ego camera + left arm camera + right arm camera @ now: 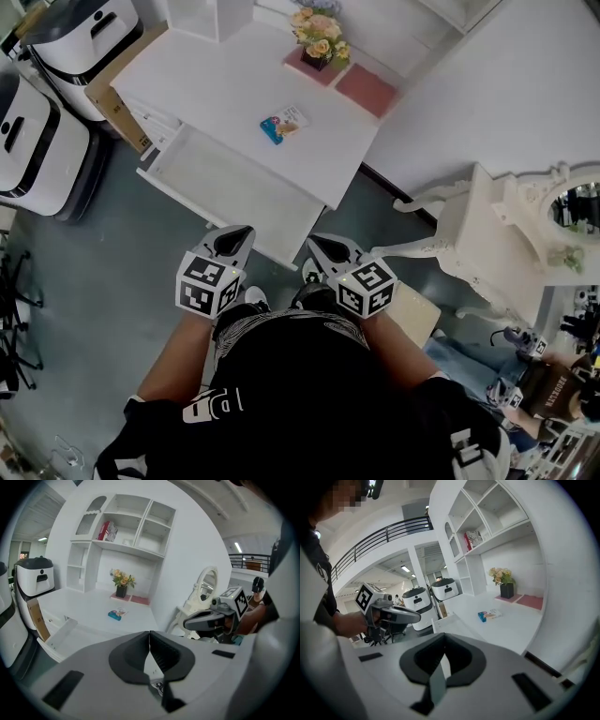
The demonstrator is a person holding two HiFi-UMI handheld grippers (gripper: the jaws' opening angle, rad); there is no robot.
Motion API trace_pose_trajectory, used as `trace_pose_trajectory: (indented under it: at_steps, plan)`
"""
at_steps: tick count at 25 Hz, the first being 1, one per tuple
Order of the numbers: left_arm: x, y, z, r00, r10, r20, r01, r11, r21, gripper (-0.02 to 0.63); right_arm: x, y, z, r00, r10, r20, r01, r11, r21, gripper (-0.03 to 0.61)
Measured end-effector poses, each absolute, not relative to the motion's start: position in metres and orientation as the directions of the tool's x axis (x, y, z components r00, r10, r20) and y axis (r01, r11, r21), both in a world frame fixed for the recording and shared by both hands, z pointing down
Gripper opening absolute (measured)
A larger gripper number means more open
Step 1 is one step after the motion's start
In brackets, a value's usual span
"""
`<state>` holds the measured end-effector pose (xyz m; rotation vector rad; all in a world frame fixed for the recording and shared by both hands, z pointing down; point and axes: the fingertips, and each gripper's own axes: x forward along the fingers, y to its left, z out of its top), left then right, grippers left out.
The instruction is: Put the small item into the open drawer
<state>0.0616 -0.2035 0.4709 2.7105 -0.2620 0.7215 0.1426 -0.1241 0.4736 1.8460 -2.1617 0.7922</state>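
In the head view, I hold my left tool [236, 240] and my right tool [322, 247] side by side in front of my body. Both point toward the open drawer [217, 180] of the white bench [211, 75]. The small item [283, 123], blue at one end, lies on the bench top beyond the drawer, well apart from both tools.

In the left gripper view, the jaws of the left tool [149, 639] are clenched together with nothing between them. The small item [116, 614] lies ahead on the bench, near a vase of flowers [123, 581].

In the right gripper view, the right tool [443, 651] is also clenched and empty. The small item [489, 615] lies on the bench, past the drawer [446, 620].
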Motion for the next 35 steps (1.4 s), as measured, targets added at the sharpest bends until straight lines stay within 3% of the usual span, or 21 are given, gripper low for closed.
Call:
trace_pose_trajectory:
  at_steps: [11, 20, 26, 30, 35]
  plan:
    - [0.086, -0.239, 0.492, 0.780, -0.250, 0.574, -0.453, -0.858, 0.241, 0.015, 0.203, -0.180, 0.485, -0.331, -0.809, 0.487, -0.940, 0.235, -0.248, 0.009]
    - [0.103, -0.261, 0.513, 0.677, -0.351, 0.647, -0.585, -0.790, 0.184, 0.015, 0.268, -0.245, 0.530, -0.350, -0.698, 0.625, -0.874, 0.484, 0.052, 0.018]
    - [0.102, -0.264, 0.515, 0.670, -0.388, 0.633, -0.664, -0.696, 0.275, 0.015, 0.304, -0.301, 0.583, -0.297, -0.564, 0.770, -0.714, 0.667, 0.214, 0.114]
    - [0.094, -0.261, 0.519, 0.626, -0.426, 0.653, -0.706, -0.664, 0.244, 0.015, 0.319, -0.338, 0.606, -0.252, -0.508, 0.824, -0.609, 0.745, 0.273, 0.165]
    - [0.088, -0.257, 0.522, 0.603, -0.446, 0.662, -0.742, -0.618, 0.259, 0.015, 0.327, -0.383, 0.626, -0.203, -0.440, 0.875, -0.471, 0.827, 0.307, 0.286]
